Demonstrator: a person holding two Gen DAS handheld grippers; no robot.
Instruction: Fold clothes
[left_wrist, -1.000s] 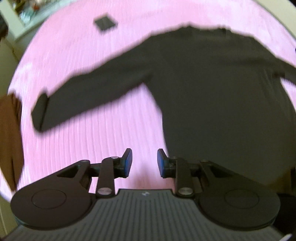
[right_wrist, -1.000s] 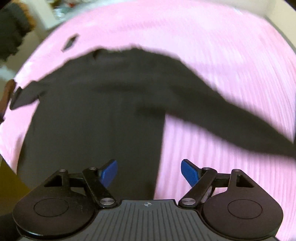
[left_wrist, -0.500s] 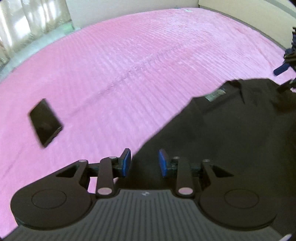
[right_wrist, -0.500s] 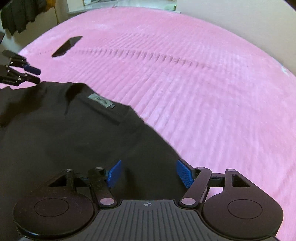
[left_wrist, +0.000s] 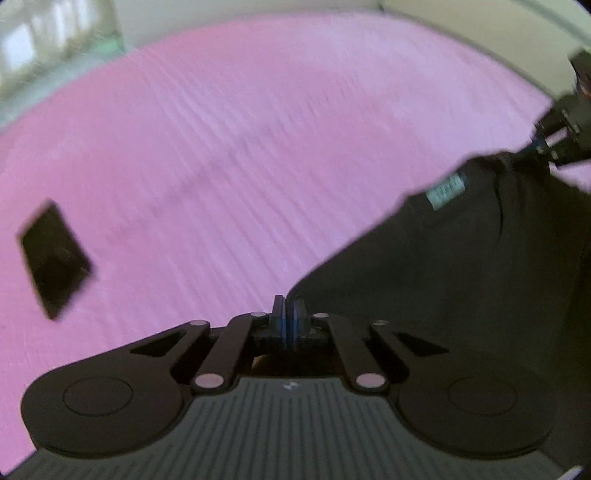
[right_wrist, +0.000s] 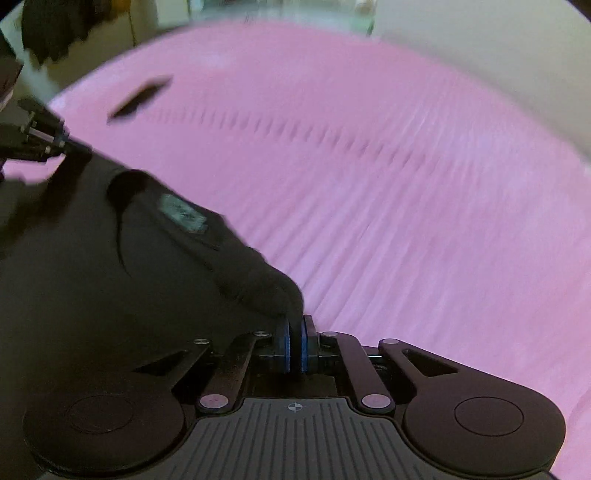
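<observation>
- Currently, the left tool (left_wrist: 286, 317) is clenched on the edge of the black garment (left_wrist: 461, 266), at one shoulder.
- The right tool (right_wrist: 294, 332) is clenched on the opposite shoulder edge, with fabric pinched between the blue pads (right_wrist: 284, 341).
- The garment lies on the pink bedspread (left_wrist: 240, 147), its neckline and label (right_wrist: 183, 214) between the two tools.
- A dark flat phone-like object (left_wrist: 53, 254) lies on the bedspread, well apart from the garment.
- Both views are motion-blurred.

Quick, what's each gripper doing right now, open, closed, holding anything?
Left gripper: closed on the black sweater's shoulder edge.
Right gripper: closed on the sweater's other shoulder.
</observation>
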